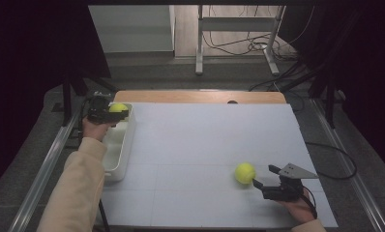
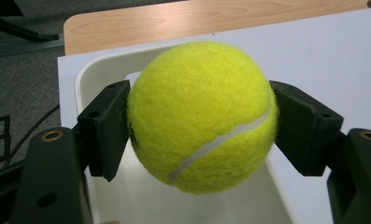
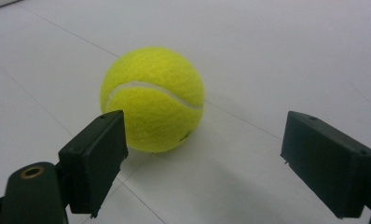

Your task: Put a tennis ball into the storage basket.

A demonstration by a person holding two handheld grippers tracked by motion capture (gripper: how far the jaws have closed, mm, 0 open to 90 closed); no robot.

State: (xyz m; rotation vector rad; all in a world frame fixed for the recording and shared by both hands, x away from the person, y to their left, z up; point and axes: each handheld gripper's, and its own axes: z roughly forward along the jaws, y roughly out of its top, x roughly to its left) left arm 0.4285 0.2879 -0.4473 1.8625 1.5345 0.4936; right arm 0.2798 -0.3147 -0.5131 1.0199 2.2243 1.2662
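A: Now, state the condition of each hand-held gripper.

B: The left hand-held gripper is clamped on a ball, one pad on each side at the widest part. It holds the ball over the far end of the white bin at the left edge of the worktop. The right hand-held gripper has its jaws apart, with nothing between them. A second ball lies on the worktop just beyond the jaws, nearer the left one.

A: How is a ball of this type expected to handle?

B: Judged from the felt cover: light, springy and not fragile. The nap gives good friction against the pads, so slip is unlikely. The shell will yield slightly under pressure, so moderate force should be sufficient.

A: What is the main handling risk?

B: Rolling. The second ball rests free on a smooth, flat surface, and a push from one jaw alone would likely send it away.

A: Where should hold be taken?

B: Across the widest part, as on the left. Centre the ball between the jaws before closing, so that both pads meet it together. A grip above or below the middle would tend to squeeze the ball out.
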